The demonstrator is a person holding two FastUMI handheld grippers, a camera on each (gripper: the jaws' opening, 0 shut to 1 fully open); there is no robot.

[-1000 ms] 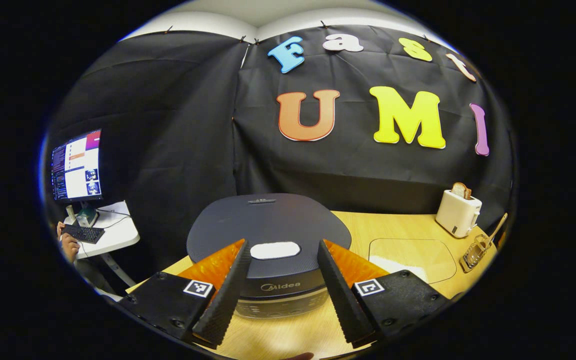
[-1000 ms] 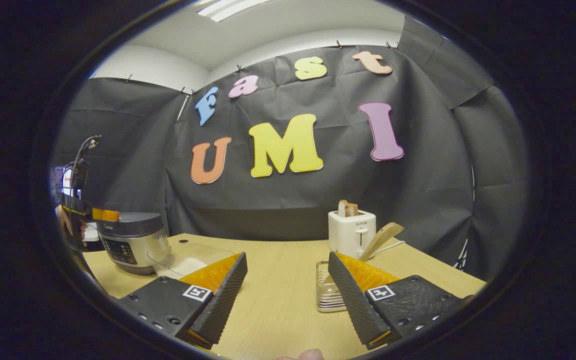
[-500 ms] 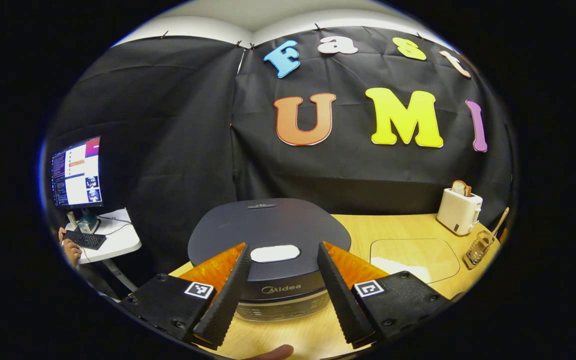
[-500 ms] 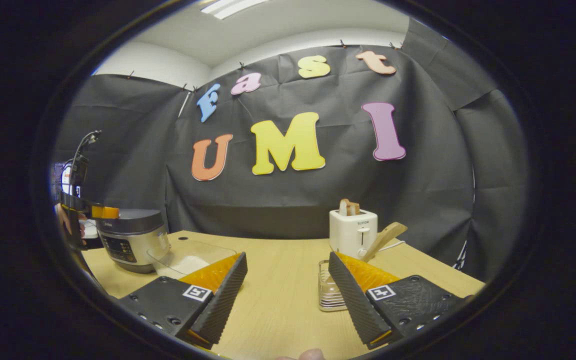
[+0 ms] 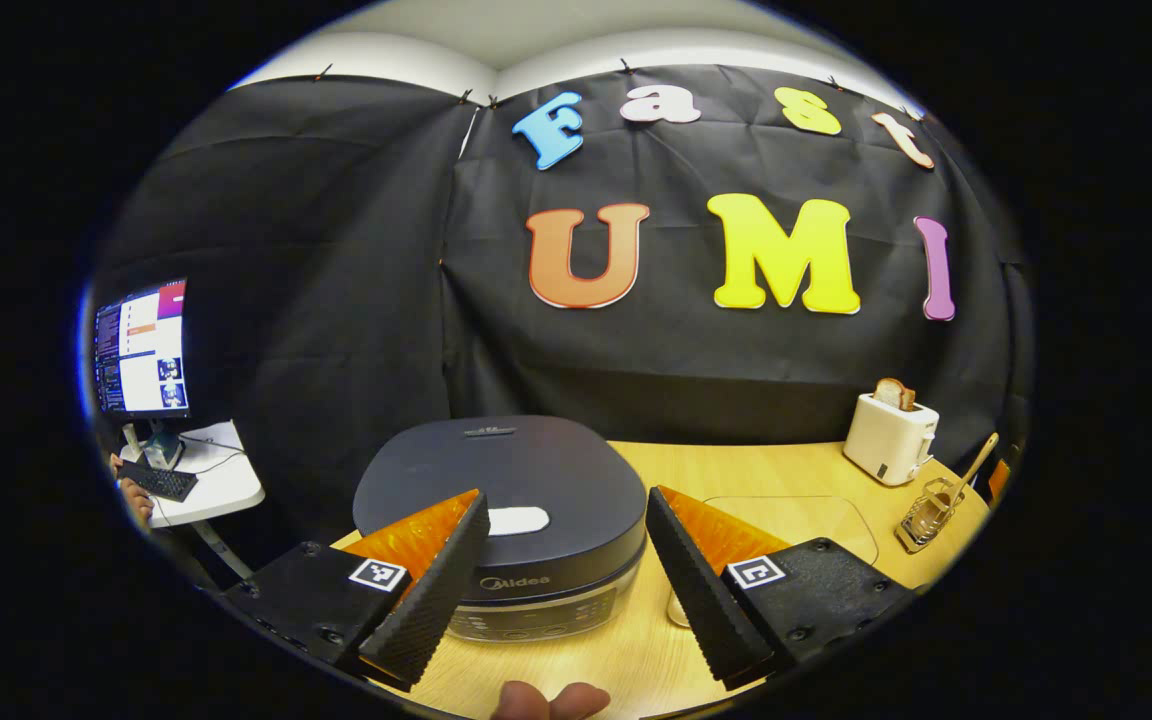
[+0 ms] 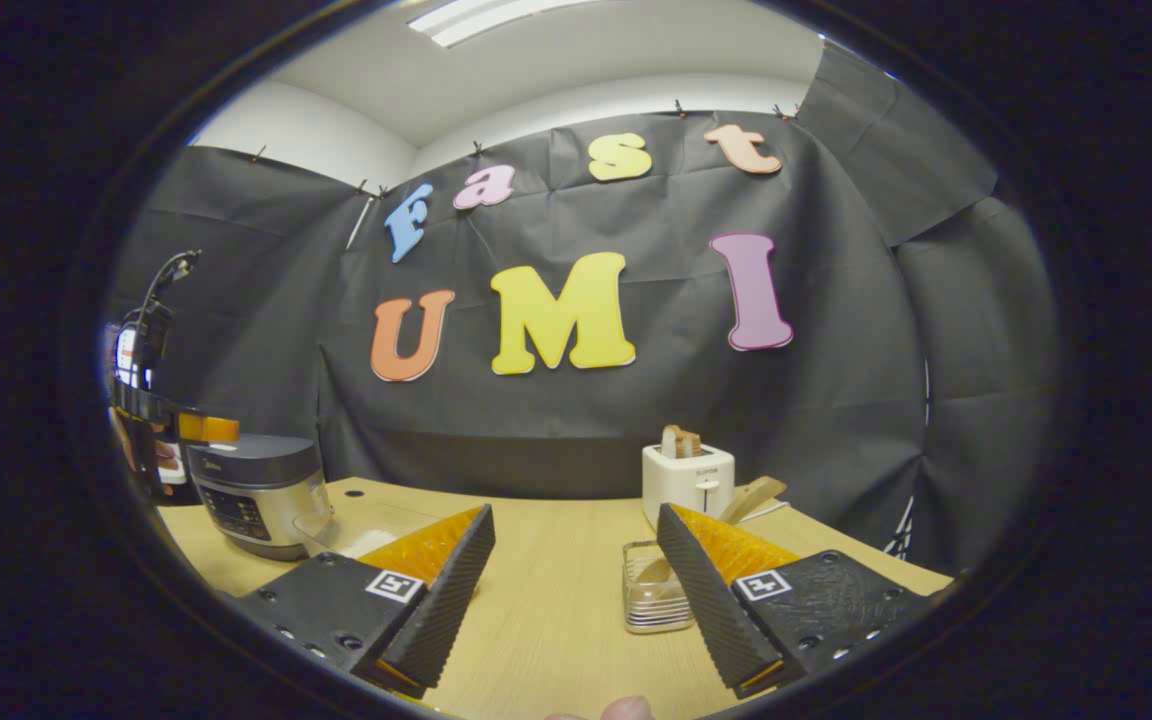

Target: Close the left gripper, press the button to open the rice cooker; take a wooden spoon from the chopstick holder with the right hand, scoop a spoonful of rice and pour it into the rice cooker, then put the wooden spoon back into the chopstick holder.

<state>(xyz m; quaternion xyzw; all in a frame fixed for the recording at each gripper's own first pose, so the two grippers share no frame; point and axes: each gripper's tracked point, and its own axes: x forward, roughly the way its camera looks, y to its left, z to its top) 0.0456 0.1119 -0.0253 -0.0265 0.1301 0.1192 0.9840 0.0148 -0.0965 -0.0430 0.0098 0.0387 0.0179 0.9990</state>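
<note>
Lid of the rice cooker lies flat and shut in the lower middle of the left gripper view, with its pale button at the front edge. The left gripper hangs just above and in front, fingers spread wide; the button sits between them, closer to the left finger. This hand is plainly the nearer one to the cooker, and pressing would call for the fingers brought together.

The spoon leans up and to the right out of the clear chopstick holder, low and right of centre in the right gripper view. The right gripper is released, holding nothing; the holder stands just past its right finger, which covers part of it.

A clear tray with white rice in it sits beside the cooker at the lower left of that view.

A shut lid and a spoon in its holder fit either the start or the end of the job.
</note>
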